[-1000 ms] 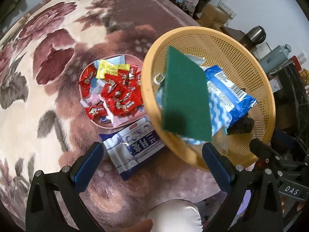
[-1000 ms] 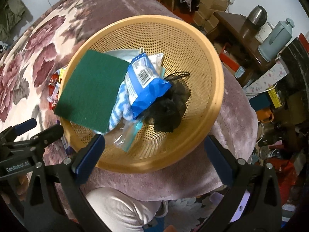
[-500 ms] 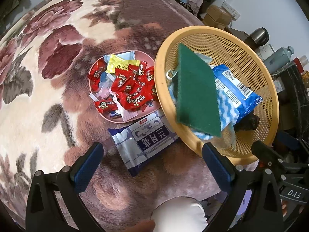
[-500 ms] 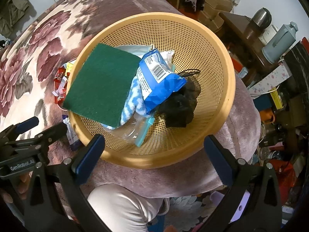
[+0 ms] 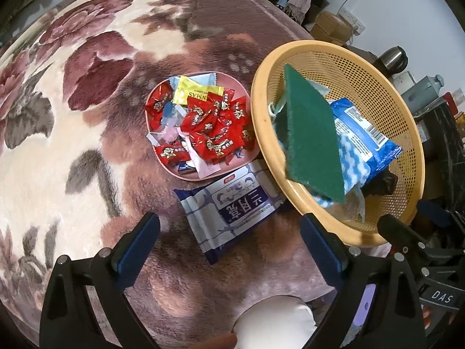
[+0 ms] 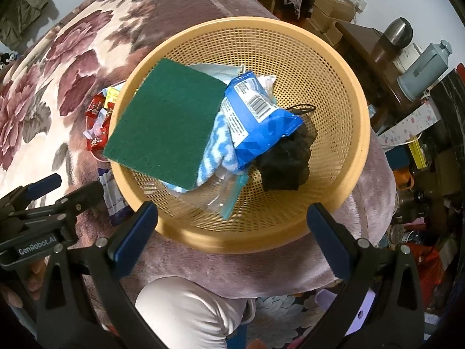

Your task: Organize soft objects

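Both views have drawn back slightly, showing more blanket. Left gripper and right gripper hang spread apart, empty. Beyond, the green pad lies tilted in the basket; the tissue pack lies beside the candy plate.

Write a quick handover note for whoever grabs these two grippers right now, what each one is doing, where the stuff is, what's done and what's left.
Left gripper: open, empty, hovering over the wipes pack.
Right gripper: open, empty, over the basket.
In the basket: green pad, striped cloth, blue packet, black item.
Still out on the blanket: wipes pack, its edge under the basket rim; candy plate beside it.
Likely left: wipes pack into the basket.
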A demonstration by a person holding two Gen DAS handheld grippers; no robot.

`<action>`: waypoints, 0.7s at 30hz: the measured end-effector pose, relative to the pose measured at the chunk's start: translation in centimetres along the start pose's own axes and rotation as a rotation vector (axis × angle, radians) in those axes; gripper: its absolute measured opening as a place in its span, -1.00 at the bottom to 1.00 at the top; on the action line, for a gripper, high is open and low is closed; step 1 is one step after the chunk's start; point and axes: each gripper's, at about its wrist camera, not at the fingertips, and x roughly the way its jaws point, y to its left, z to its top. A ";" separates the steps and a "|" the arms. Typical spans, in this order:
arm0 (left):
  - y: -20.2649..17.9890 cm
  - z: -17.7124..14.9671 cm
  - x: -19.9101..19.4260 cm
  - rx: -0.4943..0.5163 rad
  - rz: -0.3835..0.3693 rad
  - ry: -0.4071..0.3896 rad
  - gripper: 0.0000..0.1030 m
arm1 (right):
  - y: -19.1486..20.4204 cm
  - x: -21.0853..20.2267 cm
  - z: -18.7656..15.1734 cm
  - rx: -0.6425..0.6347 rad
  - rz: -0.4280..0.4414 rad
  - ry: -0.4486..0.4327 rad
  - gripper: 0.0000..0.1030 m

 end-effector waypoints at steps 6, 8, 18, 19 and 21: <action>0.9 -0.3 -0.2 -0.012 -0.008 -0.004 0.89 | 1.1 -0.2 0.0 -0.015 -0.004 -0.005 1.00; 1.3 -0.4 -0.3 -0.017 -0.014 -0.005 0.90 | 1.6 -0.3 0.0 -0.022 -0.005 -0.008 1.00; 4.4 -1.3 -1.4 -0.081 -0.089 -0.030 0.99 | 5.3 -1.1 0.0 -0.081 0.001 -0.026 1.00; 4.9 -1.5 -1.6 -0.087 -0.090 -0.035 0.99 | 5.7 -1.2 0.0 -0.087 0.003 -0.027 1.00; 5.7 -1.8 -1.9 -0.095 -0.087 -0.041 0.99 | 6.7 -1.2 -0.2 -0.103 0.007 -0.030 1.00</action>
